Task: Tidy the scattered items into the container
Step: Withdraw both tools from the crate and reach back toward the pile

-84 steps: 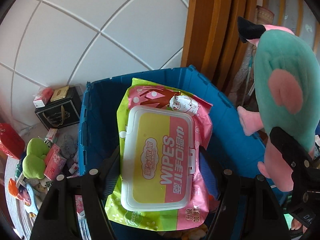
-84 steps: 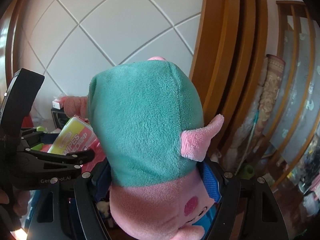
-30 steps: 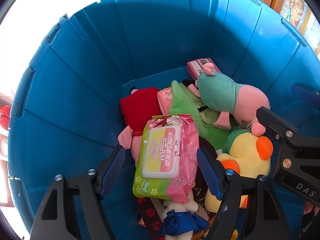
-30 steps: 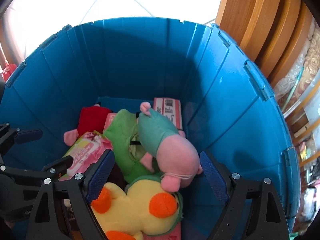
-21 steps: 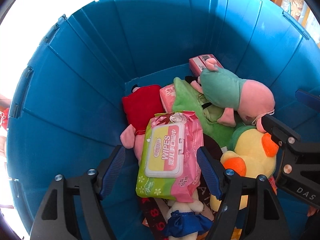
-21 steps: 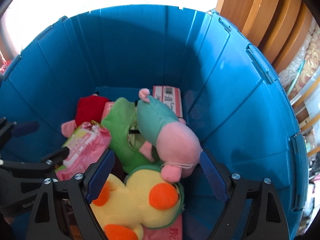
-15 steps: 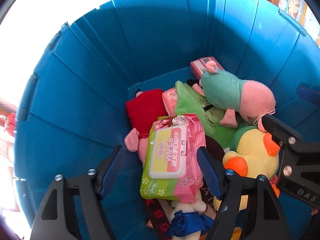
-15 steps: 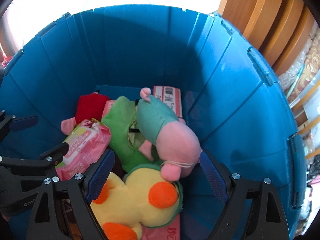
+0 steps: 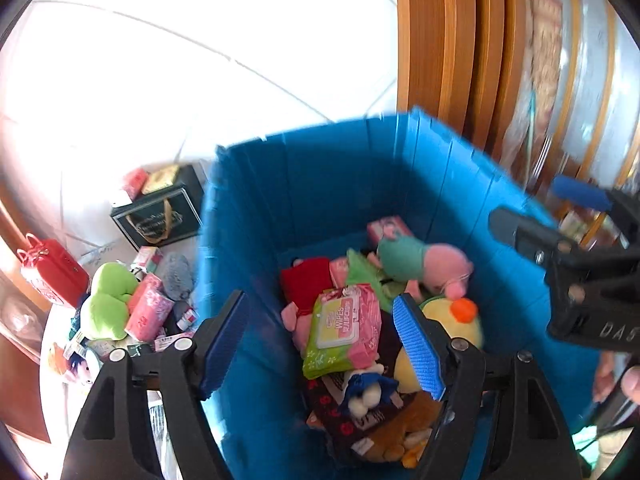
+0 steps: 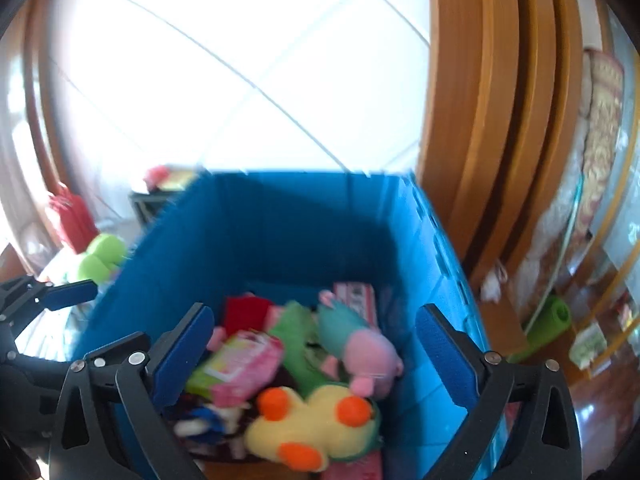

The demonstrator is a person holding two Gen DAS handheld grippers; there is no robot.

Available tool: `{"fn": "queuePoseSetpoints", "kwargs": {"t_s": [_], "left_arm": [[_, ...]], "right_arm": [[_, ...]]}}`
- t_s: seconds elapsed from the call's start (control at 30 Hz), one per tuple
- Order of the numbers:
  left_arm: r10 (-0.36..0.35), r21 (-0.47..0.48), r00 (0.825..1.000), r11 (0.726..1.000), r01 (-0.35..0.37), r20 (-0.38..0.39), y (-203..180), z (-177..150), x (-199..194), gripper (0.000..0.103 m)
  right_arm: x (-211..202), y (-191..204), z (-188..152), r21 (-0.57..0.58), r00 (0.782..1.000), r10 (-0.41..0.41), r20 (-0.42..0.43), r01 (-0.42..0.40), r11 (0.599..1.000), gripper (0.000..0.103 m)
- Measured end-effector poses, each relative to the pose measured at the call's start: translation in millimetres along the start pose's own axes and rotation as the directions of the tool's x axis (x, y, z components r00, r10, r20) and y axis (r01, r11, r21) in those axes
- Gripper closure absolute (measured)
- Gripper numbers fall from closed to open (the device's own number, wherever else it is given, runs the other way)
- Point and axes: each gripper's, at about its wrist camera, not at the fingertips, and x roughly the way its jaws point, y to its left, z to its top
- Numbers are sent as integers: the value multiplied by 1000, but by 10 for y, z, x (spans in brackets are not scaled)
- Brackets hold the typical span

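Both grippers empty above blue bin (image 9: 304, 184): left gripper (image 9: 320, 344) fingers apart, right gripper (image 10: 316, 360) fingers opening.

I see blue bin (image 9: 320, 184) upright, wipes pack (image 9: 340, 320) and pig plush (image 9: 424, 260) inside; green plush (image 9: 106, 300) lies left outside.

Tiled floor and wooden trim around the work area

A pale tiled floor (image 9: 192, 80) with thin diagonal grout lines fills the upper left, washed out by bright light. Stacked orange-brown wooden mouldings (image 10: 492, 120) rise on the right. Beyond them stands a patterned rolled rug (image 10: 600, 128), and lower down a green rolled mat (image 10: 548, 320) leans near glossy brown flooring (image 10: 600, 396).
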Motion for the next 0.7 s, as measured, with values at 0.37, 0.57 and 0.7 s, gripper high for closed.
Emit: {"fn": "queuePoseSetpoints", "kwargs": {"t_s": [0.37, 0.57, 0.7], "left_arm": [[70, -123, 982, 991, -49, 173, 1465, -840, -1068, 24], [183, -210, 965, 967, -142, 190, 2600, -1417, -1393, 23], [251, -244, 953, 948, -206, 169, 3185, -1728, -1384, 23]], "right_arm": [[-733, 1516, -120, -75, 986, 116, 120, -107, 991, 0], [-768, 2613, -257, -113, 970, 197, 140, -181, 977, 0], [-730, 3253, -403, -140, 963, 230, 137, -211, 967, 0]]}}
